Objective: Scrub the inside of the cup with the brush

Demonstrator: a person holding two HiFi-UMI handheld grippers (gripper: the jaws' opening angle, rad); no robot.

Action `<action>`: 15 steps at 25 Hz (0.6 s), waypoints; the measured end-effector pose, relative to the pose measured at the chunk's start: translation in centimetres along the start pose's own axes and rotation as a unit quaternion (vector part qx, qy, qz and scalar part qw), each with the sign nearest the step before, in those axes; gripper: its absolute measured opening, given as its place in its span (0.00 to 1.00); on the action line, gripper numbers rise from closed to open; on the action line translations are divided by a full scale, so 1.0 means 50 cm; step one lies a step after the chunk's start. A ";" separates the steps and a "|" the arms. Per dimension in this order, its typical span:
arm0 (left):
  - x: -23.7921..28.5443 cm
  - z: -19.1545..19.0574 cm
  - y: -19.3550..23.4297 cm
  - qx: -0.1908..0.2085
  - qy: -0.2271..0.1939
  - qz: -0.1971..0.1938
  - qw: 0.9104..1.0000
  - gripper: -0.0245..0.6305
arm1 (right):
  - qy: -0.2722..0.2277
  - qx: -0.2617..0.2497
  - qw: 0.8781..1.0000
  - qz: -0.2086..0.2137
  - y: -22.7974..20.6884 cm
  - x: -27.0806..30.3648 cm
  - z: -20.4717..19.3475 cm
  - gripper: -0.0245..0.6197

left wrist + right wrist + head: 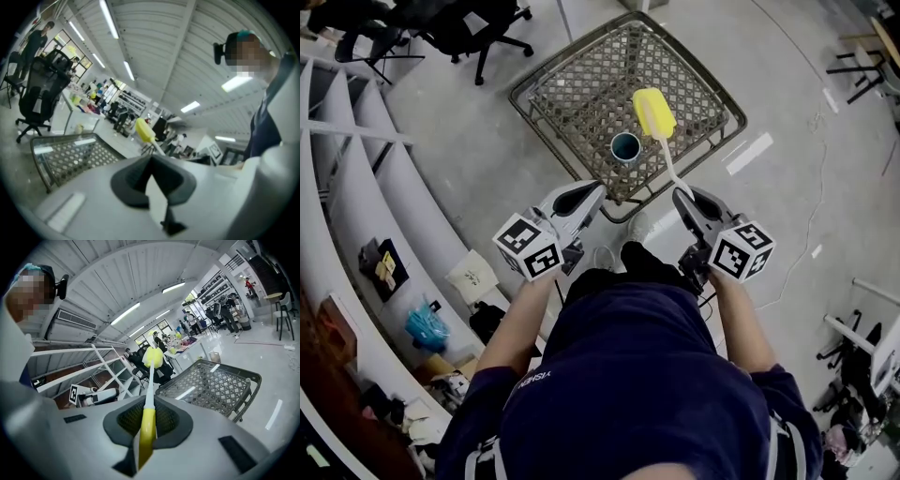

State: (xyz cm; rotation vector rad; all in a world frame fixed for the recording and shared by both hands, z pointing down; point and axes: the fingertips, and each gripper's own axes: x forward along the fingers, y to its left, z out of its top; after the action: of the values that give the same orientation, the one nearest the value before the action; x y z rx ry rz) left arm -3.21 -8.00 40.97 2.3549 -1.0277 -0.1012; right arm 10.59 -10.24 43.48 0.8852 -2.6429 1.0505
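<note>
A teal cup (625,147) stands upright near the front edge of a metal mesh table (572,94). My right gripper (685,199) is shut on the yellow grip of a brush (146,427). The brush's white stem rises to a yellow sponge head (653,112), which hovers up and to the right of the cup, outside it. In the right gripper view the head (153,357) sticks out above the mesh table (211,385). My left gripper (584,194) is shut and empty, short of the table and just left of the cup. Its view shows the brush head (144,130), not the cup.
Black office chairs (478,28) stand beyond the table at the upper left. White shelving (356,187) with a teal bag (427,328) and clutter runs along the left. A white tape strip (750,153) lies on the floor to the right. People stand far off (225,310).
</note>
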 end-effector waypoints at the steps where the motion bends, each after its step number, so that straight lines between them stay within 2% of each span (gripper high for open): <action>1: 0.014 -0.001 0.012 0.002 0.000 0.006 1.000 0.04 | 0.004 0.002 1.000 0.001 -0.014 0.005 0.003 0.09; 5: 0.064 -0.014 0.059 0.034 0.011 0.028 0.999 0.04 | 0.025 0.006 1.000 0.006 -0.060 0.020 0.008 0.09; 8: 0.094 -0.036 0.087 0.058 0.027 0.030 0.998 0.18 | 0.043 0.005 0.999 0.010 -0.084 0.030 0.003 0.09; 15: 0.150 -0.112 0.184 0.100 0.072 0.051 0.991 0.36 | 0.066 -0.003 0.998 -0.005 -0.129 0.042 -0.006 0.09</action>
State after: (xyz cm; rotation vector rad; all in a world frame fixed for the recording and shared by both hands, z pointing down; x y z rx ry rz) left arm -2.39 -15.65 51.59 2.4406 -1.1284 0.2167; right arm 12.62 -14.72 48.13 0.7989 -2.5297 1.0607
